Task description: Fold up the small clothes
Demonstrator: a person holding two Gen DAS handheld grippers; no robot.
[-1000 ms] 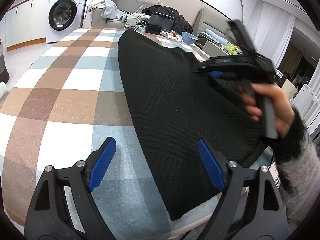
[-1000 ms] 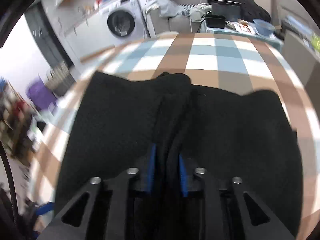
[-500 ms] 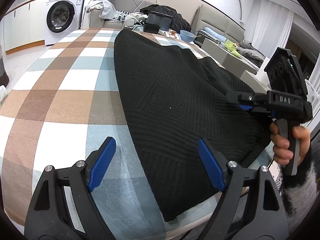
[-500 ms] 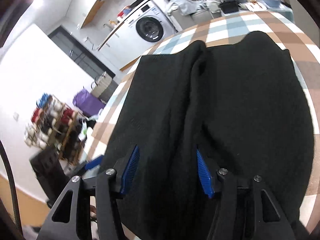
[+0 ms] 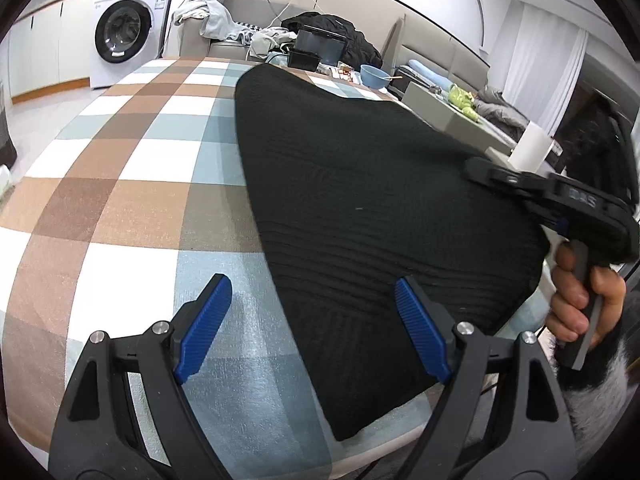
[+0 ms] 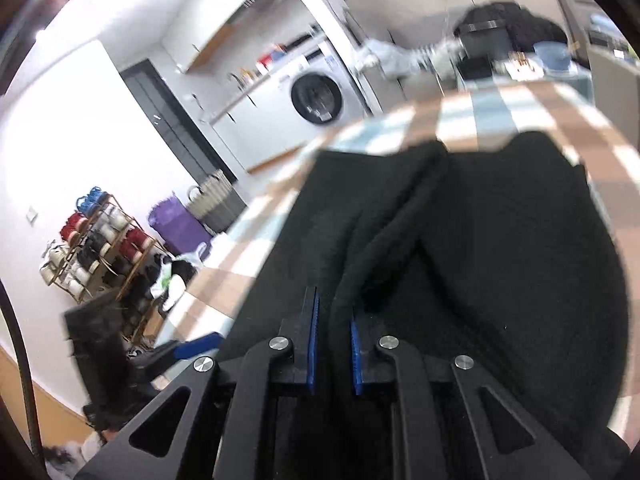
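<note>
**Right gripper is closing on the sweater's edge again**

Nearest the left wrist camera, the left gripper [image 5: 308, 328] is hanging with its blue pads spread wide, straddling the near corner of the black sweater [image 5: 360, 184] without pressing on it; one pad is over the checked tablecloth [image 5: 120, 184], the other over the knit. It is sitting exactly where it was a second ago.

The change is on the other side. The right gripper [image 6: 332, 340] was loosened and spread half a second back, and its jaws have just been closing: its pads are now nearly pressed together, with a raised ridge of black fabric between them. It is pinching the sweater at its right-hand edge, and the person's hand [image 5: 580, 300] is squeezing the handle off the table's side.

The sweater is lying spread flat across the tablecloth, running away toward the far end of the table, with a soft crease climbing from the pinch.

Judging by this, the right side is being re-gripped for a fold across the body, while the left is waiting to take its corner.

Farther off, a washing machine [image 5: 124, 32] and a cluttered sofa [image 5: 240, 28] are standing behind the table.
</note>
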